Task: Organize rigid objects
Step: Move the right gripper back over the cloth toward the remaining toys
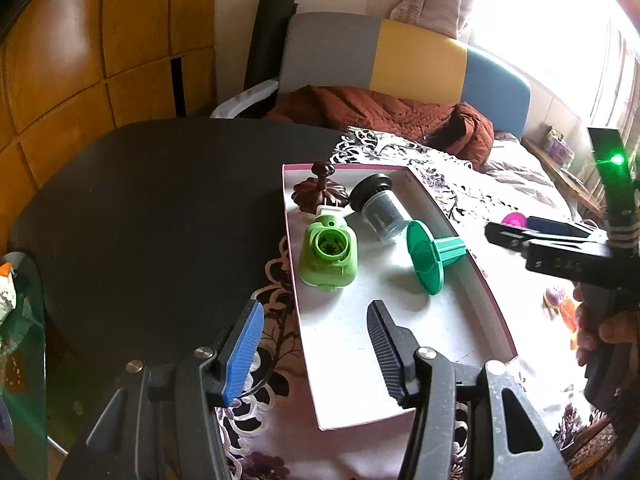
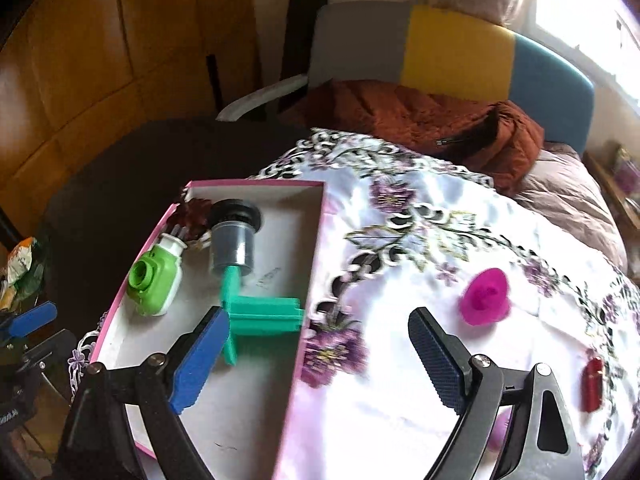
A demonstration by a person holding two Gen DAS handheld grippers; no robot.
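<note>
Left gripper (image 1: 316, 344): fingers spread, grasping nothing, over box's near left edge.
Right gripper (image 2: 320, 352): fingers released wide, empty, straddling box's right wall.
Box (image 1: 452, 216): holds teal funnel (image 1: 430, 256), green plug (image 1: 328, 258), jar (image 1: 382, 206).
Cloth (image 2: 400, 360): magenta cap (image 2: 486, 296) right of box.

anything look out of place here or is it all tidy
Mostly tidy: four items lie in the pink-edged box. The magenta piece and a red item lie loose on the floral cloth, outside the box.
</note>
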